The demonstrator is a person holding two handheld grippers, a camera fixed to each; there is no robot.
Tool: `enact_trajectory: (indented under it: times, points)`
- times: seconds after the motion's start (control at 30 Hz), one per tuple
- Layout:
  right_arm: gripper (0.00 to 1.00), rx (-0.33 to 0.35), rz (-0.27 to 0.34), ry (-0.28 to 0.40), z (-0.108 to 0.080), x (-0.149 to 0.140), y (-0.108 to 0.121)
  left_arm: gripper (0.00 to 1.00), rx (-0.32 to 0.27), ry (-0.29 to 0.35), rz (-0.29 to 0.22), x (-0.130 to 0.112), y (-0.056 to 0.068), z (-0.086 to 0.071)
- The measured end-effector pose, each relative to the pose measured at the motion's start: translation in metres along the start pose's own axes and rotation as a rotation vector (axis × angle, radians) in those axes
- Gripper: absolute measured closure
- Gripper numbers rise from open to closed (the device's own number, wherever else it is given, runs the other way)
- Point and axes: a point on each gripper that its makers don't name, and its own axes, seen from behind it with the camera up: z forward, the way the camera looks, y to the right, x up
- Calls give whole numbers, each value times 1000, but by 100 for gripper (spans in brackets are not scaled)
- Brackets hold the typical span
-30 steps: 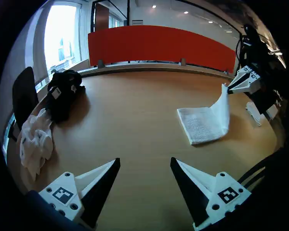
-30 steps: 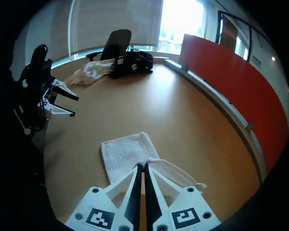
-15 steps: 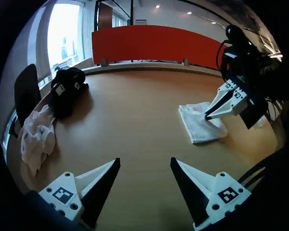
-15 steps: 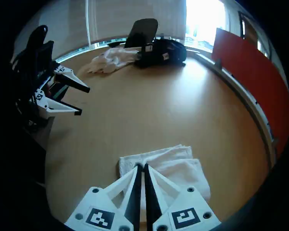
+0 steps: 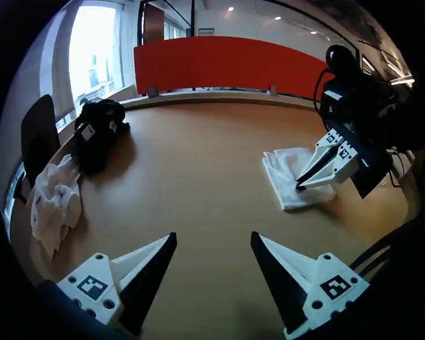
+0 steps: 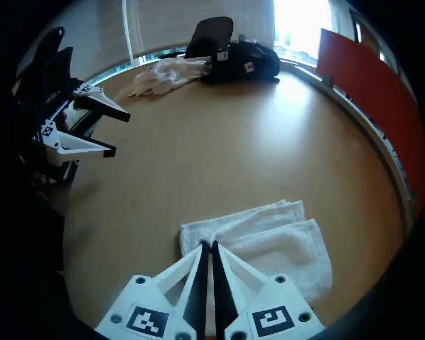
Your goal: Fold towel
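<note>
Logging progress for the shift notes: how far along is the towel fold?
Done: the white towel lies doubled over, flat on the table, one layer atop the other. In hand: the right gripper is shut on the towel's near edge, tips low at the cloth. The left gripper is open, apart over bare wood. Left: letting go, and maybe a further fold; I cannot tell.
</note>
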Motion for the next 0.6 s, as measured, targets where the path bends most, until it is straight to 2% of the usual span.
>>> enact_trajectory:
  times: [0.13, 0.3, 0.37, 0.53, 0.6]
  points:
    - [93, -2, -5, 1, -1, 0, 0, 3, 0, 1, 2, 1, 0, 0]
    - [84, -2, -9, 2, -3, -1, 0, 3, 3, 4, 4, 1, 0, 0]
    - [73, 0, -5, 6, -4, 0, -1, 3, 3, 6, 5, 2, 0, 0]
    - [35, -24, 4, 22, -9, 0, 4, 3, 1, 6, 5, 2, 0, 1]
    - [24, -36, 9, 26, -11, -1, 6, 3, 0, 6, 6, 2, -1, 1]
